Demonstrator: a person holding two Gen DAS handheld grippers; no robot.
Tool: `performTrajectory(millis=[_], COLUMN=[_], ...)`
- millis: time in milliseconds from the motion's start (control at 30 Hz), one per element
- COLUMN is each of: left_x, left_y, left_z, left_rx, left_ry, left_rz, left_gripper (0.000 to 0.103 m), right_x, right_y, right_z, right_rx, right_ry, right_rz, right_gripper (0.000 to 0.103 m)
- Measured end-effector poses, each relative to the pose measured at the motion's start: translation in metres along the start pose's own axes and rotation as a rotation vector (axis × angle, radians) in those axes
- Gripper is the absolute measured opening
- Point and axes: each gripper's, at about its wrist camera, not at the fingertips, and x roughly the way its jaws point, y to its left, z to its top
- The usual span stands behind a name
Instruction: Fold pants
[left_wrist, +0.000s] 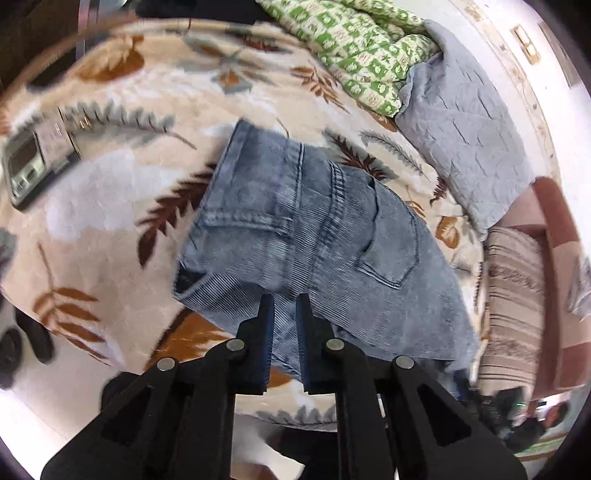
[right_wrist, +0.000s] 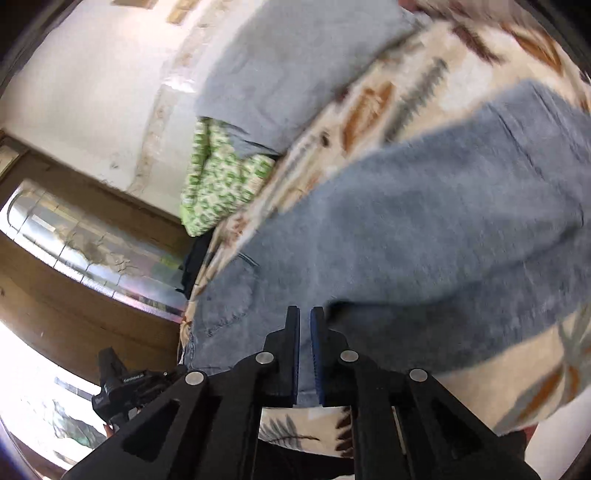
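Light blue denim pants lie on a leaf-patterned blanket, back pockets facing up, with the waistband at the far end. In the left wrist view my left gripper is at the near edge of the pants, and its jaws are closed on a fold of the denim. The right wrist view is blurred. It shows the pants as a broad blue mass, and my right gripper has its jaws nearly together with denim pinched in the narrow gap.
A green-and-white quilt and a grey quilted pillow are at the far side of the bed. A small grey device rests on the blanket at left. A striped cushion is at right. A wooden cabinet is at left.
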Motion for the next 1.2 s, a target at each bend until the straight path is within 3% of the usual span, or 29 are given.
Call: performTrajectory(millis=[33, 100, 133, 200, 300, 400, 500, 533, 567, 600, 633, 800, 900, 967, 1133, 1200], left_x=[0.001, 0.000, 0.001, 0.005, 0.018, 0.036, 0.048, 0.049, 0.049, 0.048, 0.046, 0.002, -0.011, -0.008, 0.037, 0.045], left_y=[0.002, 0.000, -0.001, 0.001, 0.004, 0.002, -0.007, -0.009, -0.011, -0.013, -0.015, -0.025, -0.023, -0.014, 0.014, 0.020], left_z=[0.001, 0.002, 0.002, 0.002, 0.004, 0.012, 0.018, 0.019, 0.021, 0.024, 0.028, 0.028, 0.016, 0.004, -0.016, -0.013], left_rx=[-0.014, -0.012, -0.010, -0.026, -0.066, -0.096, -0.092, -0.084, -0.078, -0.067, -0.056, -0.001, 0.035, 0.036, 0.011, -0.006], left_ry=[0.008, 0.000, 0.002, 0.008, 0.025, 0.069, 0.088, 0.091, 0.092, 0.096, 0.102, 0.014, 0.002, 0.019, 0.105, 0.114], left_rz=[-0.032, -0.060, -0.070, -0.086, -0.105, -0.120, -0.101, -0.094, -0.086, -0.083, -0.088, -0.117, -0.109, -0.093, 0.034, 0.030], left_gripper=[0.010, 0.015, 0.020, 0.055, 0.061, 0.061, 0.060, 0.057, 0.033, 0.008, 0.008, 0.008, 0.008, 0.008, 0.009, 0.009], right_x=[0.010, 0.021, 0.026, 0.031, 0.040, 0.051, 0.058, 0.061, 0.063, 0.065, 0.067, 0.036, 0.014, 0.009, 0.036, 0.048], right_y=[-0.007, -0.013, -0.014, -0.013, -0.005, -0.005, -0.004, -0.001, 0.002, 0.004, 0.007, 0.031, 0.040, 0.036, 0.001, -0.008], right_z=[-0.001, -0.003, -0.004, -0.006, -0.006, 0.000, 0.008, 0.010, 0.013, 0.015, 0.020, 0.028, 0.019, 0.007, -0.023, -0.028], right_rx=[0.043, 0.071, 0.076, 0.069, 0.028, 0.023, 0.023, 0.015, -0.002, -0.014, -0.023, -0.065, -0.109, -0.118, -0.069, -0.065], right_ry=[0.022, 0.031, 0.024, 0.023, 0.028, 0.020, 0.006, 0.004, 0.005, 0.017, 0.027, -0.025, -0.020, 0.003, 0.104, 0.129], right_rz=[0.002, -0.019, 0.000, 0.014, 0.004, -0.017, -0.026, -0.026, -0.035, -0.027, -0.025, 0.062, 0.085, 0.071, -0.019, -0.060], right_gripper=[0.032, 0.055, 0.055, 0.056, 0.068, 0.069, 0.065, 0.057, 0.047, 0.015, 0.005, 0.005, 0.005, 0.005, 0.005, 0.008])
